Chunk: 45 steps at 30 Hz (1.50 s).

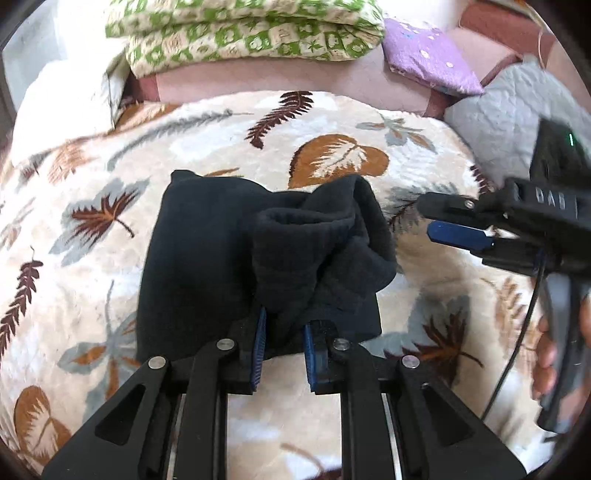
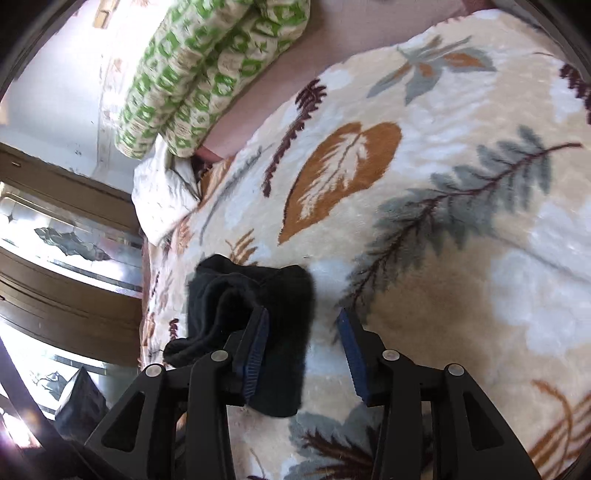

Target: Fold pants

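The black pants (image 1: 207,251) lie folded into a compact bundle near the middle of the leaf-patterned blanket (image 1: 332,122), with a ribbed cuff or waistband section bunched up on top toward the right side of the bundle. The left gripper (image 1: 282,345) stands at the near edge of the bundle, its 2 blue-padded fingers (image 1: 260,343) drawn close together and clamped on a fold of the black fabric, which rises between them. The right gripper (image 2: 304,345) stands beside the bundle with its jaws apart; in its own view the left pad lies against the edge of the black fabric and the right pad sits over bare blanket, so nothing is pinched. From the left wrist view the right gripper (image 1: 443,221) enters from the right edge, tips just beside the bundle but clear of it, with a hand (image 1: 546,354) on its handle. Beyond the blanket lie a folded green-and-cream quilt (image 1: 240,33), a purple cushion (image 1: 428,55), a grey quilted item (image 1: 506,110) and a white pillow (image 1: 66,99).
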### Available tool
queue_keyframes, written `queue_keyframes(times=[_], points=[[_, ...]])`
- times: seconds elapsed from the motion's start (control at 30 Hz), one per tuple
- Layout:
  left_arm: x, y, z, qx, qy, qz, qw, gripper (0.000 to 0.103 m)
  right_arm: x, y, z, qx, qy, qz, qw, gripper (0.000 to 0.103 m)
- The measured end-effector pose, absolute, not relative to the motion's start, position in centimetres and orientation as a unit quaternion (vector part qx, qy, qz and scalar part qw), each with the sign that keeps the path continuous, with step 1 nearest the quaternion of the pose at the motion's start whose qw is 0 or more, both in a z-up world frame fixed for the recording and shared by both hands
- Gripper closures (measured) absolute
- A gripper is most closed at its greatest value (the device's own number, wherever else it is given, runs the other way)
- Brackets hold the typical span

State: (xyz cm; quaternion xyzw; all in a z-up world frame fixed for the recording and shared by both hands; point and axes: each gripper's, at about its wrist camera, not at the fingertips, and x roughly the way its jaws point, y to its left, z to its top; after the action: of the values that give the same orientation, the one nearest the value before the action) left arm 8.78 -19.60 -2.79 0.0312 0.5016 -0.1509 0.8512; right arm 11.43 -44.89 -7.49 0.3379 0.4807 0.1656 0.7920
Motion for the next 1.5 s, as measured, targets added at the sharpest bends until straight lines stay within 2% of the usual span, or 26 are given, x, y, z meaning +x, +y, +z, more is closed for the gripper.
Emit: queue_keyframes(times=[0.17, 0.23, 0.37, 0.5, 0.53, 0.73, 0.87, 0.93, 1.0, 1.03, 1.17, 1.3, 1.37, 1.4, 1.5], points=[[11.1, -15.5, 0.0, -0.029, 0.541, -0.197, 0.817, 0.089, 9.5, -44.9, -5.8, 0.365, 0.448, 0.172, 0.798, 0.049], [12.2, -15.0, 0.3, -0.049, 0.558, -0.224, 0.798, 0.082, 8.8, -44.0, -5.4, 0.374, 0.441, 0.189, 0.794, 0.049], [13.2, -18.0, -0.2, -0.043, 0.557, -0.227, 0.798, 0.082, 7.8, -42.2, -5.3, 0.382, 0.44, 0.202, 0.787, 0.048], [13.1, -21.5, -3.5, -0.039, 0.565, -0.218, 0.794, 0.082, 7.8, -42.9, -6.4, 0.404, 0.441, 0.172, 0.783, 0.048], [12.8, -21.8, -4.1, -0.039, 0.566, -0.217, 0.794, 0.082, 8.0, -43.1, -6.9, 0.41, 0.448, 0.168, 0.776, 0.045], [10.4, -21.8, -5.7, -0.024, 0.514, -0.188, 0.836, 0.081, 12.2, -42.8, -8.3, 0.423, 0.477, 0.177, 0.75, 0.043], [9.8, -22.1, -5.7, -0.027, 0.496, -0.17, 0.851, 0.081, 16.1, -39.8, -9.5, 0.359, 0.55, 0.18, 0.732, 0.039], [9.5, -22.4, -5.6, -0.02, 0.489, -0.162, 0.857, 0.081, 16.8, -38.3, -8.7, 0.315, 0.551, 0.192, 0.749, 0.04], [9.3, -22.4, -5.3, -0.018, 0.483, -0.153, 0.862, 0.081, 16.9, -37.3, -7.7, 0.257, 0.546, 0.186, 0.776, 0.061], [9.1, -22.4, -5.0, -0.024, 0.481, -0.151, 0.863, 0.081, 17.0, -37.0, -7.3, 0.237, 0.545, 0.19, 0.781, 0.078], [9.0, -22.4, -4.5, -0.028, 0.486, -0.146, 0.861, 0.078, 16.4, -37.0, -5.8, 0.188, 0.527, 0.195, 0.806, 0.081], [8.7, -21.1, -3.8, -0.057, 0.498, -0.151, 0.852, 0.078, 16.6, -37.9, -7.3, 0.191, 0.531, 0.188, 0.804, 0.081], [8.8, -20.7, -3.5, -0.052, 0.502, -0.154, 0.849, 0.064, 16.6, -38.7, -7.9, 0.208, 0.526, 0.19, 0.802, 0.081], [9.0, -20.5, -3.5, -0.05, 0.507, -0.152, 0.847, 0.061, 16.5, -39.0, -8.2, 0.215, 0.523, 0.19, 0.803, 0.08], [9.5, -19.3, -3.4, -0.059, 0.52, -0.151, 0.838, 0.059, 16.5, -39.3, -8.4, 0.226, 0.52, 0.186, 0.803, 0.069]])
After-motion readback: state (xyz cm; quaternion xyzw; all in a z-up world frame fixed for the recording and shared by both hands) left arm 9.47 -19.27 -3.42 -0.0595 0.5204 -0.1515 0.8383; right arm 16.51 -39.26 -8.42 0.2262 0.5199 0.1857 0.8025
